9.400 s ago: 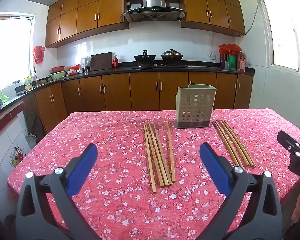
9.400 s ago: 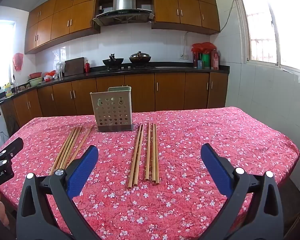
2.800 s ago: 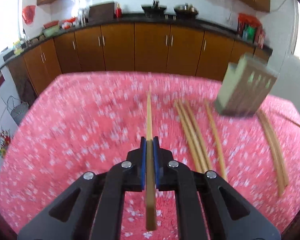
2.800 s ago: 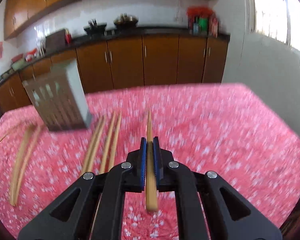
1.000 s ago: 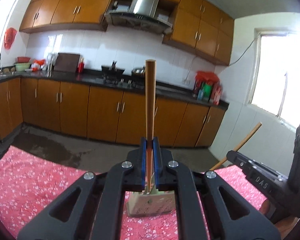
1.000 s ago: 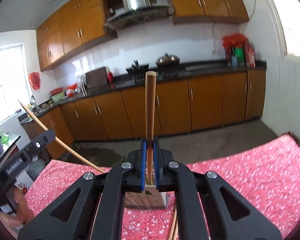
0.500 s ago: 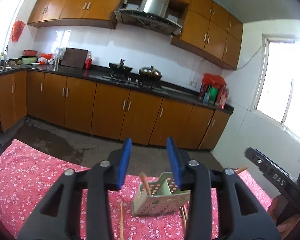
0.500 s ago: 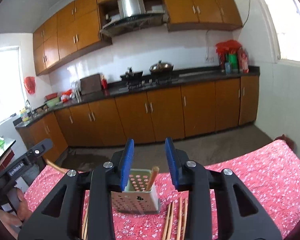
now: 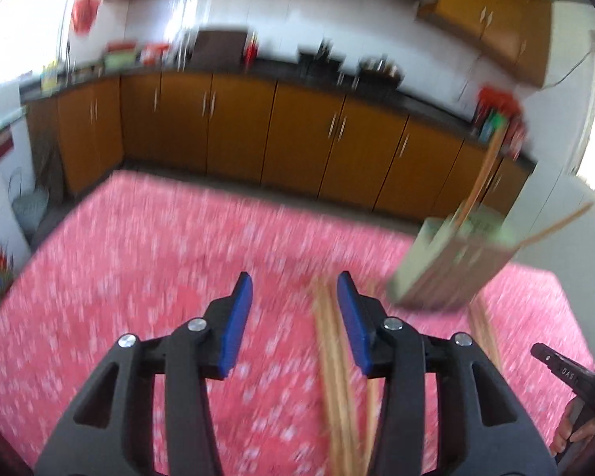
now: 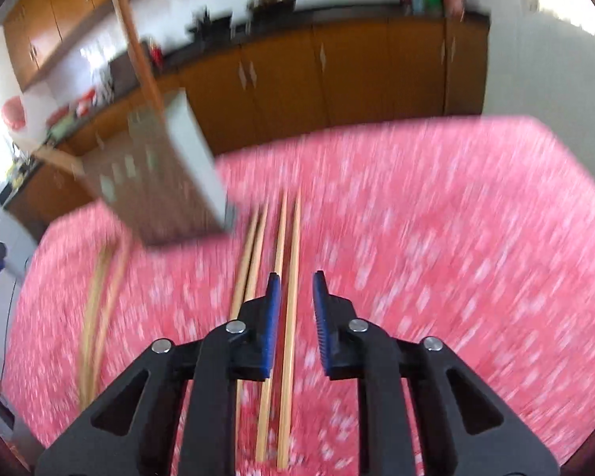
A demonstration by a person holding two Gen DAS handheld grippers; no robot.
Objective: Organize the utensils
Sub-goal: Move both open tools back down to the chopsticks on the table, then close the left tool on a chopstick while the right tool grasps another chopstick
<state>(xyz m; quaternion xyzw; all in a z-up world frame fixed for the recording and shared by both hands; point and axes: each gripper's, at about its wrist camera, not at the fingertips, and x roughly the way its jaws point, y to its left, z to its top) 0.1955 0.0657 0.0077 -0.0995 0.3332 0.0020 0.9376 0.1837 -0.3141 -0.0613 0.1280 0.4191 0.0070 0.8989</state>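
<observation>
The green perforated utensil holder [image 9: 452, 265] stands on the red floral tablecloth with two chopsticks [image 9: 480, 182] leaning out of it; it also shows in the right wrist view [image 10: 158, 182]. My left gripper [image 9: 293, 297] is open and empty above the cloth, just left of a bundle of chopsticks [image 9: 337, 373] lying flat. My right gripper [image 10: 295, 293] is open, its jaws either side of one of several chopsticks [image 10: 289, 317] lying flat. Both views are motion-blurred.
More chopsticks [image 10: 95, 305] lie left of the holder in the right wrist view. The other gripper and hand show at the left wrist view's right edge [image 9: 567, 373]. Brown kitchen cabinets [image 9: 297, 139] stand behind the table [image 10: 456, 218].
Both grippers have tilted down from above the holder toward the chopsticks on the cloth. Each let go of its chopstick into the holder about half a second ago.
</observation>
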